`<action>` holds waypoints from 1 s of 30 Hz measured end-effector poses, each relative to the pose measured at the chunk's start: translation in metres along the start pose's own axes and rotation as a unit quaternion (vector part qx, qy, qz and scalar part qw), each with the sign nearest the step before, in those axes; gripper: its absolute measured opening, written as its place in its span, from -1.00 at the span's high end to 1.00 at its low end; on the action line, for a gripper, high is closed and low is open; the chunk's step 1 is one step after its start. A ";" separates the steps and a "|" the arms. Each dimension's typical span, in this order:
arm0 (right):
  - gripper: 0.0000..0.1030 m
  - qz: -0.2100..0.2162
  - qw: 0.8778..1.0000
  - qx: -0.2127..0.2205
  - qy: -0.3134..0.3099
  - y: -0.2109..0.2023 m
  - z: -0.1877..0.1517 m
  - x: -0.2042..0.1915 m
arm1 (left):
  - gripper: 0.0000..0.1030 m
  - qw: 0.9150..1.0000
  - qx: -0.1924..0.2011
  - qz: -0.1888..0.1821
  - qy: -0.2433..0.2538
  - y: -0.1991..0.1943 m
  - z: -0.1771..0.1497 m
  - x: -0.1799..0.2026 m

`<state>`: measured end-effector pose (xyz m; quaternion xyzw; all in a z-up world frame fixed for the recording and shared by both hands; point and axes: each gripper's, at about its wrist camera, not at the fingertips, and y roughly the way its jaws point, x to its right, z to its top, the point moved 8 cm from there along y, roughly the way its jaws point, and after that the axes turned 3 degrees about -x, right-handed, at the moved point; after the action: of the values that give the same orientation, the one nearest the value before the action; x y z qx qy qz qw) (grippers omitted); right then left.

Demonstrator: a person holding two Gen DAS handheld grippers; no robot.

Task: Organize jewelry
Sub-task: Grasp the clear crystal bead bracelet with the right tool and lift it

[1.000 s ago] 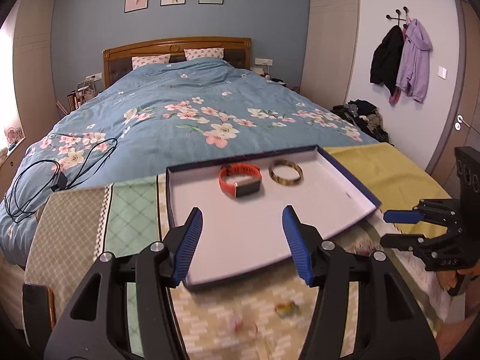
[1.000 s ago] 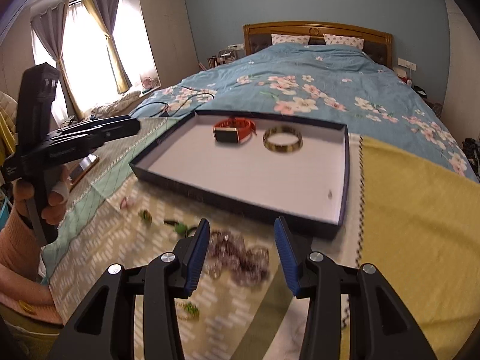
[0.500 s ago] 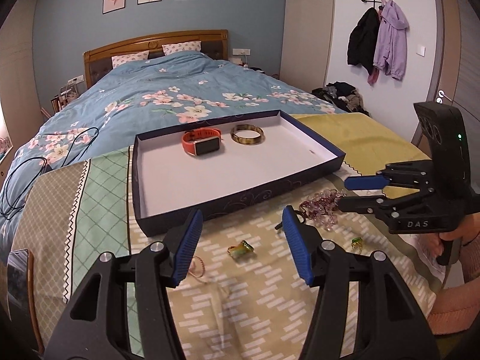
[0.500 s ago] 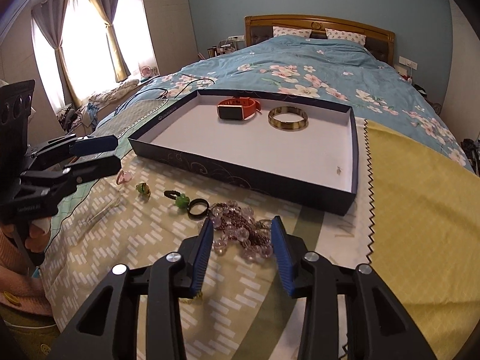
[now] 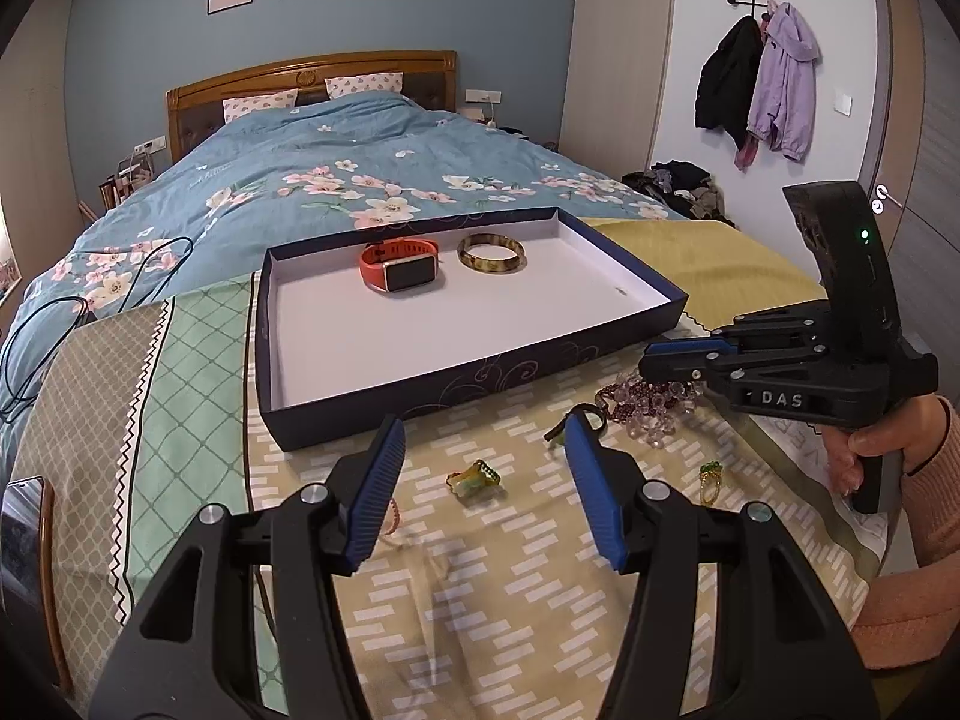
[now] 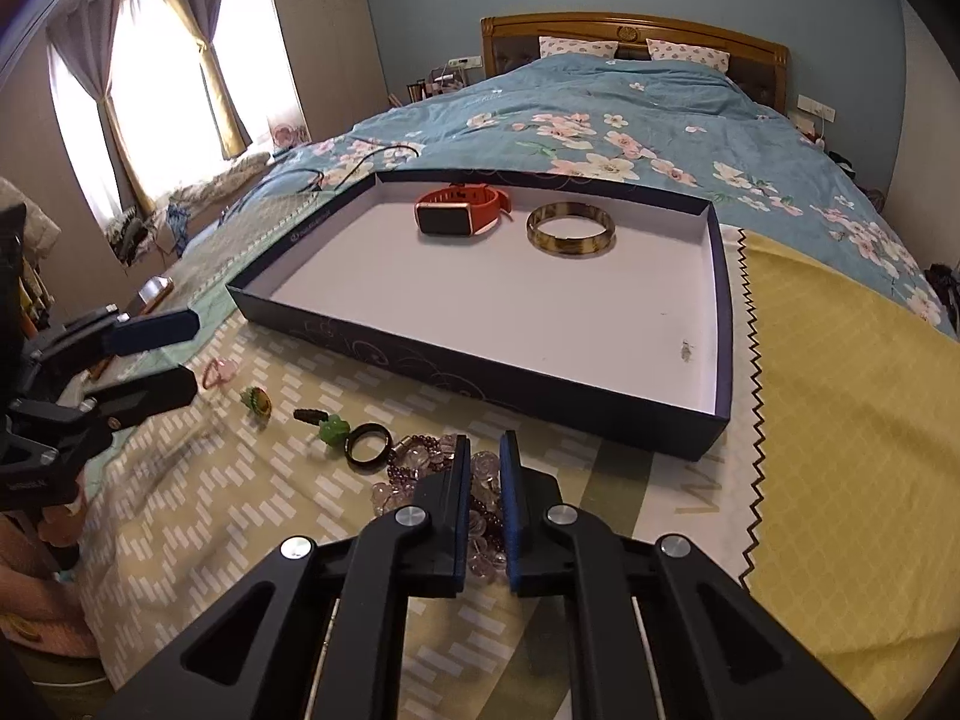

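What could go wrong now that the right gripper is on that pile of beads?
1. The right gripper is closing on only part of the tangled bead necklace, so strands may slip out or trail when lifted.
2. The black ring and green charm lie against the beads and could be dragged along.
3. Trailing beads could catch on the near wall of the tray.

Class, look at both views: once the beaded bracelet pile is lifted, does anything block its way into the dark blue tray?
Only the tray's near wall lies between the clear and purple beaded bracelet pile and the white floor, so it must be lifted over. The right gripper is closing on the beads. The orange watch and amber bangle sit far back.
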<state>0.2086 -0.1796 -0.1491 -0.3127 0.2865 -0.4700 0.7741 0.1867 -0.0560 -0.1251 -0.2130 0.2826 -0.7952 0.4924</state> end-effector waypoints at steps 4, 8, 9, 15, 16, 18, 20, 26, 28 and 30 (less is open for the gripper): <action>0.85 0.030 0.999 0.025 0.026 -0.020 0.007 0.002 | -0.06 1.000 0.000 -0.001 0.002 -0.001 -0.001 -0.001; 0.85 0.047 0.997 0.050 0.035 -0.041 0.013 -0.001 | -0.06 1.000 -0.001 -0.004 0.004 -0.002 -0.006 -0.001; 0.85 0.049 0.997 0.055 0.035 -0.046 0.014 -0.003 | -0.06 1.000 -0.002 -0.005 0.004 -0.003 -0.007 -0.001; 0.85 0.057 0.995 0.076 0.033 -0.067 0.020 -0.010 | -0.05 1.000 -0.007 -0.008 -0.001 -0.005 -0.016 -0.001; 0.85 0.058 0.995 0.079 0.032 -0.070 0.021 -0.011 | -0.05 1.000 -0.008 -0.010 -0.001 -0.005 -0.016 -0.001; 0.85 0.060 0.994 0.085 0.031 -0.074 0.022 -0.013 | -0.05 1.000 -0.007 -0.012 0.001 -0.007 -0.018 0.001; 0.85 0.068 0.993 0.091 0.032 -0.078 0.025 -0.015 | -0.04 1.000 -0.006 -0.014 0.003 -0.007 -0.018 0.003; 0.85 0.072 0.993 0.090 0.028 -0.076 0.025 -0.021 | -0.02 1.000 -0.005 -0.016 0.012 -0.007 -0.018 0.008; 0.85 0.070 0.993 0.089 0.028 -0.073 0.025 -0.021 | -0.02 1.000 -0.004 -0.010 0.007 -0.008 -0.017 0.005; 0.85 0.074 0.993 0.089 0.030 -0.072 0.024 -0.022 | -0.02 1.000 -0.005 -0.005 0.001 -0.009 -0.018 -0.001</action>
<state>0.1784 -0.1801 -0.0764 -0.2063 0.2893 -0.4438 0.8226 0.1701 -0.0480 -0.1325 -0.2164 0.2857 -0.7964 0.4871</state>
